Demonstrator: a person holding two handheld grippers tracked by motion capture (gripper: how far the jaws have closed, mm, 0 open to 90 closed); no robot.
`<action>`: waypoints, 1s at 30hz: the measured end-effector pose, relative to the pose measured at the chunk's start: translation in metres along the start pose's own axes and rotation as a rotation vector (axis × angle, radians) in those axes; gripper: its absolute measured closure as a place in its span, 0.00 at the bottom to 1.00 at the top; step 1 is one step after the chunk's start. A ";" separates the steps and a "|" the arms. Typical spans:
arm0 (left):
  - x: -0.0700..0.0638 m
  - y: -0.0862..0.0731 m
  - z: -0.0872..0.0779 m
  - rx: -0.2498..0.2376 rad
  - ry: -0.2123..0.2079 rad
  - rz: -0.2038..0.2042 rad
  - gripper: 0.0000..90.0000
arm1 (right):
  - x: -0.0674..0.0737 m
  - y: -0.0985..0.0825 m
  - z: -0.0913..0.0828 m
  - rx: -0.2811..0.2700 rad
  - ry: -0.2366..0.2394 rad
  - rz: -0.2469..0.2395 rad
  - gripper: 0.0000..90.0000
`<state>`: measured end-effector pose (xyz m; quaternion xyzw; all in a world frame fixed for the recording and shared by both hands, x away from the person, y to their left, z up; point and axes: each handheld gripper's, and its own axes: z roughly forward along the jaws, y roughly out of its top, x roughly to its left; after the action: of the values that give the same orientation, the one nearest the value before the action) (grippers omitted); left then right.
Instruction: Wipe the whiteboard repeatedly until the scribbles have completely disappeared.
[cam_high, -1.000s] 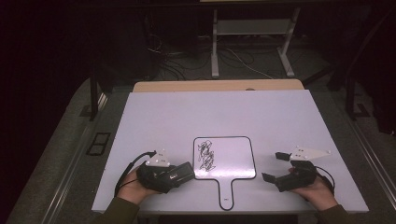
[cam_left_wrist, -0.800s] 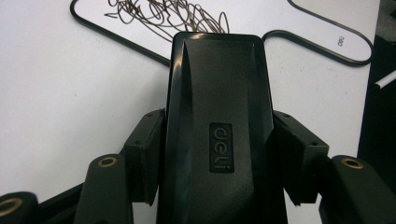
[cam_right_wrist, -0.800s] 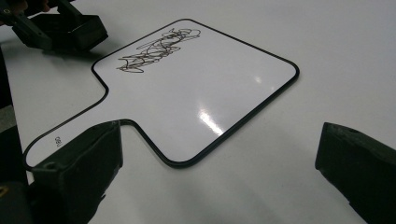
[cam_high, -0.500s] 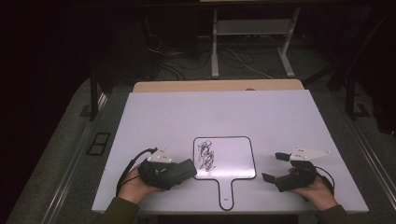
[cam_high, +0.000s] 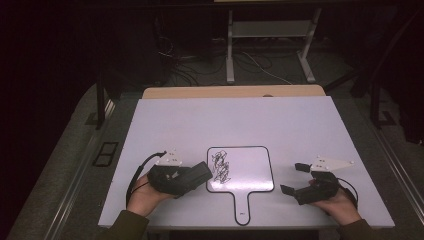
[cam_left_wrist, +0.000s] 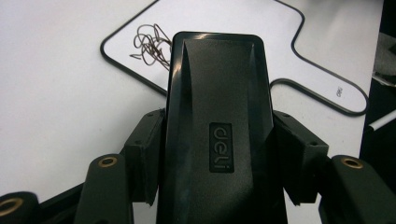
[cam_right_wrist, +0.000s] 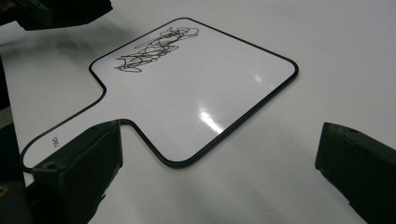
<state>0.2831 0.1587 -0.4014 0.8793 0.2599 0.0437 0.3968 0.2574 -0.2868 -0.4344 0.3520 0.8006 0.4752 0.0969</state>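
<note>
Two hand-held grippers, one small whiteboard, one eraser, all at the near edge of a white rectangular tabletop (cam_high: 240, 120).

Item 1: paddle-shaped white dry-erase board with thin black rim and short handle (cam_high: 250, 172). Lies flat, near-centre of the table, between the grippers. Long axis runs 12 to 6 o'clock in the high view, handle at 6 toward the person. A black marker scribble (cam_high: 220, 167) sits on its left half.

Item 2: black plastic block eraser with an embossed brand mark (cam_left_wrist: 217, 121). Clamped across its width between the jaws of the left gripper (cam_high: 177, 177), long axis pointing forward. In the high view its front end reaches the board's left rim; the scribble lies just beyond it at about 3 o'clock. Whether its underside touches the surface cannot be told.

Item 3: right gripper (cam_high: 307, 187). Jaws spread wide, nothing between them. It rests at the board's 4 o'clock, apart from the rim; from it the board's near right corner lies at about 10 o'clock.

Judgement: the left hand is the nearer to the scribble; a short sweep toward 3 o'clock would likely cover it. The right could steady the board.

Room: bare table from 10 through 2 o'clock; the table's near edge lies close behind both hands.
</note>
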 end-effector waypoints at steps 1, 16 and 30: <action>0.001 0.003 0.001 -0.005 0.002 0.003 0.44 | 0.001 -0.001 -0.001 0.000 -0.001 0.000 0.00; 0.017 0.037 0.020 -0.024 -0.006 0.009 0.43 | -0.001 -0.001 -0.002 -0.005 -0.004 0.008 0.00; 0.035 0.065 0.049 -0.015 0.000 0.024 0.43 | -0.002 -0.002 -0.002 -0.007 -0.006 0.011 0.00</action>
<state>0.3548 0.1066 -0.3923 0.8792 0.2492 0.0503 0.4030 0.2570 -0.2899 -0.4350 0.3577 0.7965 0.4775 0.0981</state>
